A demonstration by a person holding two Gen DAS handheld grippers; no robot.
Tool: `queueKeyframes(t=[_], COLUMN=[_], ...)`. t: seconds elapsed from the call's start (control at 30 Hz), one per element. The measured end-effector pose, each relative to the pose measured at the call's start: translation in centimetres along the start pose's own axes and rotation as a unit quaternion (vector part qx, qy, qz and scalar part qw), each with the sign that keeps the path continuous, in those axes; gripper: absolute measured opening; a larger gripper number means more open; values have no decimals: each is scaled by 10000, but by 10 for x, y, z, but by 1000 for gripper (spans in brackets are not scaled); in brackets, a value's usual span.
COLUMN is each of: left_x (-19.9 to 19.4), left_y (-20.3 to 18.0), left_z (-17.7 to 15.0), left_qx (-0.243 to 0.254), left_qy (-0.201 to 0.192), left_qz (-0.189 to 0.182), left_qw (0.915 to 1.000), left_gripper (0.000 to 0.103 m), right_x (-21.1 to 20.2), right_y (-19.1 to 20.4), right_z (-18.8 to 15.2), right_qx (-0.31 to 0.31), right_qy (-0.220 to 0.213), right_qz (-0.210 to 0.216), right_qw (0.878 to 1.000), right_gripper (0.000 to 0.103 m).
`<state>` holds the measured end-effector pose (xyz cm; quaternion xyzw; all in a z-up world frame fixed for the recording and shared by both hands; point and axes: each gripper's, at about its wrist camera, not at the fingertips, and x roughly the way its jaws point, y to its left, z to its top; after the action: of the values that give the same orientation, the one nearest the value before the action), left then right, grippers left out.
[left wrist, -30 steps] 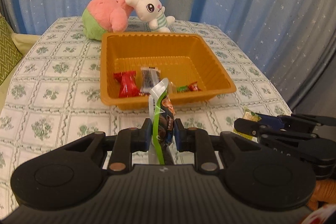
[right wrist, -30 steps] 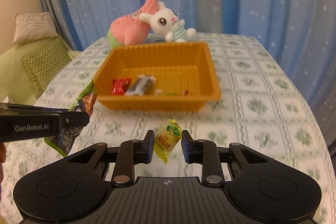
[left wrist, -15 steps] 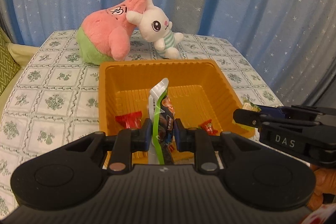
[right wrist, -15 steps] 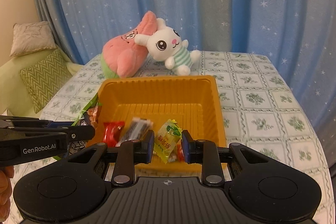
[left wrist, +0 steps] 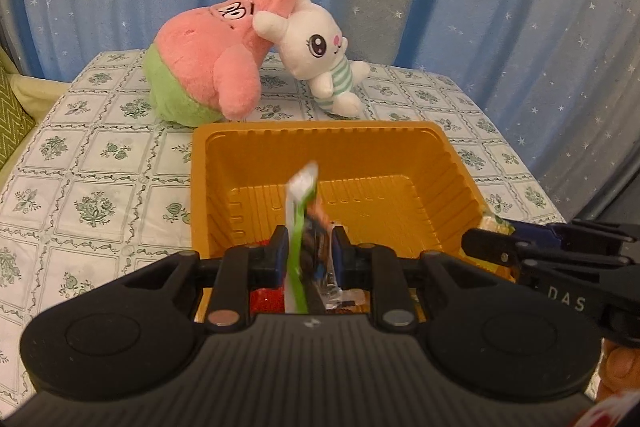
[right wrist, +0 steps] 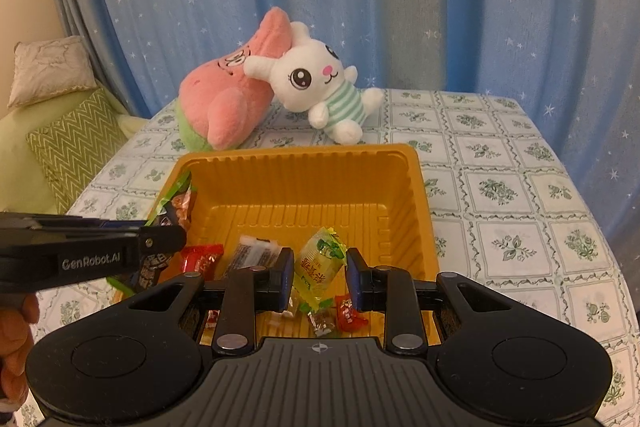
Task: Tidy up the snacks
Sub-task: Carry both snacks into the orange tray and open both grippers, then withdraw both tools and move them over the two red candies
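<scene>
Crinkly, light green-edged foil snack packet (left wrist: 306, 227) pinched mid-body in left claw (left wrist: 308, 259), yellow wrapped candy (right wrist: 320, 265) slipping loose between parted right claw (right wrist: 318, 277) jaws, both hovering over ribbed orange plastic tray (right wrist: 420, 195), likely slippery.

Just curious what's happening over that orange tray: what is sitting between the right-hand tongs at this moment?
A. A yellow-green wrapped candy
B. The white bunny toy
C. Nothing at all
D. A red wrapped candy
A: in the right wrist view the yellow-green wrapped candy sits between the fingers of the right tongs, above the orange tray.
</scene>
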<state>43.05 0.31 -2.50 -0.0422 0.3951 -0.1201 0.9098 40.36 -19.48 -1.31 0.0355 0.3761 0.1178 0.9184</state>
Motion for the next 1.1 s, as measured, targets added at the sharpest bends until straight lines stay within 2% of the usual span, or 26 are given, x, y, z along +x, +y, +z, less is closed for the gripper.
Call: queueKeyframes(t=[0.5, 0.67, 0.7, 0.8, 1.1], left_x=[-19, -26, -28, -35, -72], left_y=[6, 5, 5, 5, 0], left_z=[-18, -27, -29, -37, -75], left_qx=[78, 87, 101, 142, 169], left_qy=[-20, 7, 4, 5, -30], left_qz=[55, 76, 96, 187, 278], left_qw=[10000, 9999, 9999, 9997, 9995], left_gripper=[32, 36, 37, 42, 52], right_x=[7, 7, 7, 1, -36], right_y=[-3, -8, -10, -13, -19], right_z=[0, 5, 5, 3, -33], right_qx=[153, 411, 476, 606, 768], right_qy=[63, -76, -80, -142, 52], right_qz=[39, 278, 316, 278, 104], right_qw=[9999, 9987, 9983, 9977, 9970], right_gripper=[28, 29, 30, 46, 47])
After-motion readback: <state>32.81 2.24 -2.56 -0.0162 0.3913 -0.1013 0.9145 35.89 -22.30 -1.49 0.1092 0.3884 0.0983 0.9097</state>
